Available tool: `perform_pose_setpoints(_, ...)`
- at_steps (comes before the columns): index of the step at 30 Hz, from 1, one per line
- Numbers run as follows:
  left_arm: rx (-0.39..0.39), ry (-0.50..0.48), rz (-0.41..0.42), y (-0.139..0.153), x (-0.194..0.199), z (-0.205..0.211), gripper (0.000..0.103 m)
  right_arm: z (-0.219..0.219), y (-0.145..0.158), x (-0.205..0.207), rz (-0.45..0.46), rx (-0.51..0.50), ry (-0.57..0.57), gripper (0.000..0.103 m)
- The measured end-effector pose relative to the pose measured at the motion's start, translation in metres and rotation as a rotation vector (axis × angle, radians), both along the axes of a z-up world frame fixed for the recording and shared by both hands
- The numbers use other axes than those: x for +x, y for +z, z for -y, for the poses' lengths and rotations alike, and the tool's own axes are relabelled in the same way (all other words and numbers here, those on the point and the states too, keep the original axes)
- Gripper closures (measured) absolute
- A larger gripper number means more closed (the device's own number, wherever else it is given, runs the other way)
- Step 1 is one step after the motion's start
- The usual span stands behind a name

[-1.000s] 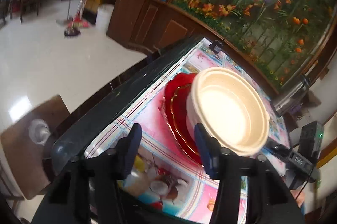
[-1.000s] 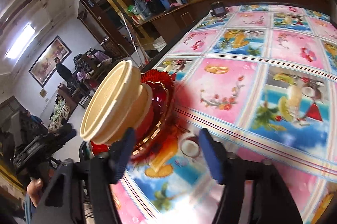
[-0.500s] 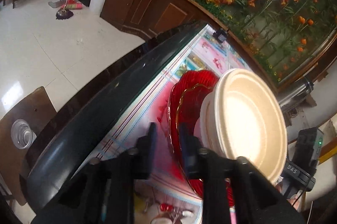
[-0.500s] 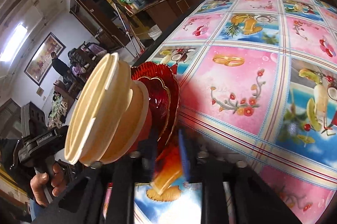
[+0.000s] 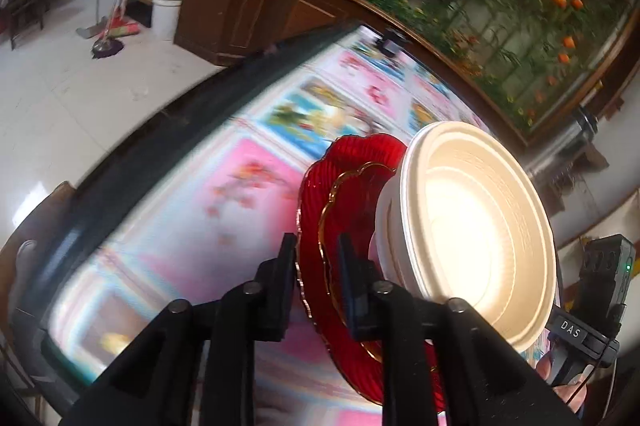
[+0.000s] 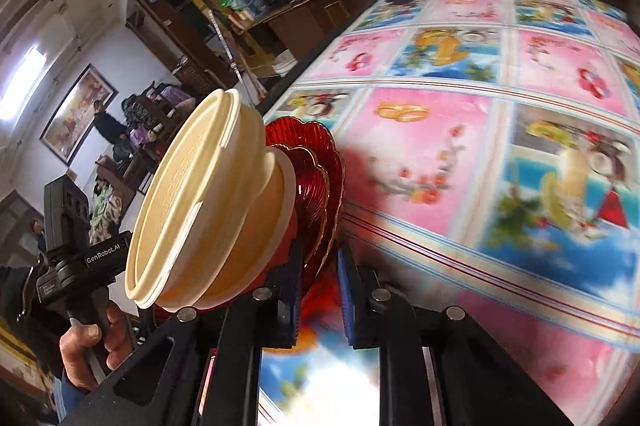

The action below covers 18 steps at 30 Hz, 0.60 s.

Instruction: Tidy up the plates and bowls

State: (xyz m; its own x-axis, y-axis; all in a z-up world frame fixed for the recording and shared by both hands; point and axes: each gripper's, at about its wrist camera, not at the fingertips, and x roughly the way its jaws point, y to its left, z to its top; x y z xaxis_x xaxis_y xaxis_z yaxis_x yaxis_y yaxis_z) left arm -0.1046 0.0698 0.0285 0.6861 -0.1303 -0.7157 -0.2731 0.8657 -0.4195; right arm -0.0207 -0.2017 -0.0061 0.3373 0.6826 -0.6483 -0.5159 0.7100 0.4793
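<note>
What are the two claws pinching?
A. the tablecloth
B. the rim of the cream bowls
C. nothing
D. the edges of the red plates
D: the left claw and the right claw each clamp the rim of the stacked red plates, which carry the cream bowls above the tablecloth.
</note>
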Motion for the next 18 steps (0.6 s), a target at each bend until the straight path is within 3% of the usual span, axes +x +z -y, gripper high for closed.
perform_pose_setpoints(2,0.017,-0.04,-0.008,0.002,0.012,0.028,0.077,0.024,0.002,-0.001,0.008,0.0,-0.038,0.085)
perform_pose_setpoints(11,0.056,-0.174,-0.032,0.002,0.06,0.138,0.076,0.136,0.005,-0.011,0.059,0.001,-0.241,0.085)
perform_pose_setpoints(18,0.061,-0.219,-0.042,-0.004,0.082,0.184,0.076,0.187,0.007,-0.01,0.07,-0.003,-0.381,0.085)
